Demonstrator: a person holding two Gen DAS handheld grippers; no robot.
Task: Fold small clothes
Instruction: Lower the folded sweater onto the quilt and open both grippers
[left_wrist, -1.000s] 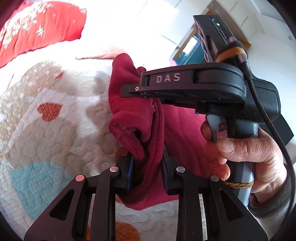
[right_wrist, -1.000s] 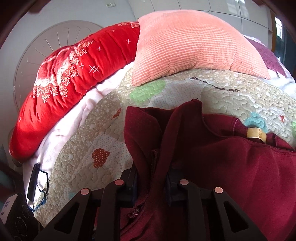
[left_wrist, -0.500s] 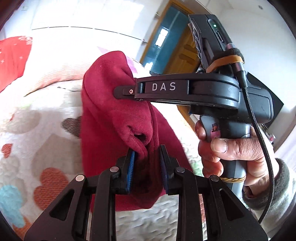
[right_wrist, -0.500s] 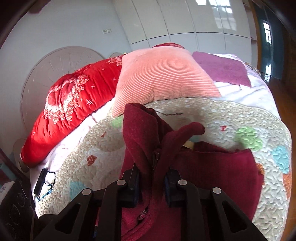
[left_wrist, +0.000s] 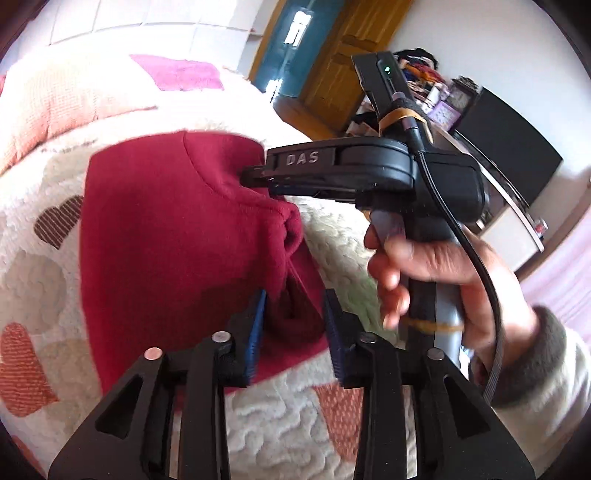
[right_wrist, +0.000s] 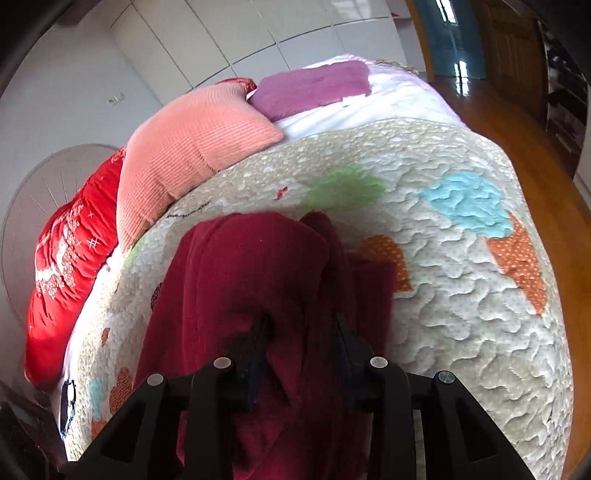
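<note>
Both grippers are letting go now: a second ago each was clamped tight on a fold of the dark red garment (left_wrist: 159, 236), and now the left gripper (left_wrist: 293, 330) is spreading its jaws, the blue pads (left_wrist: 256, 332) standing off the cloth with a bunched edge lying loose between them. The right gripper (left_wrist: 258, 173), held in the person's hand (left_wrist: 424, 273), is opening as well, its tip buried in the garment's upper edge; from its own camera the right gripper (right_wrist: 301, 354) is showing a ridge of fabric slack between the parted fingers. The garment has come down from being held up and is now lying doubled over on the quilted bedspread (right_wrist: 443, 295), near the spread's front edge, toward its left side. Beyond it, by the far edge, the salmon pillow (right_wrist: 192, 155), the red pillow (right_wrist: 70, 266) and a purple cloth (right_wrist: 314, 88) are resting, well apart from the garment.
</note>
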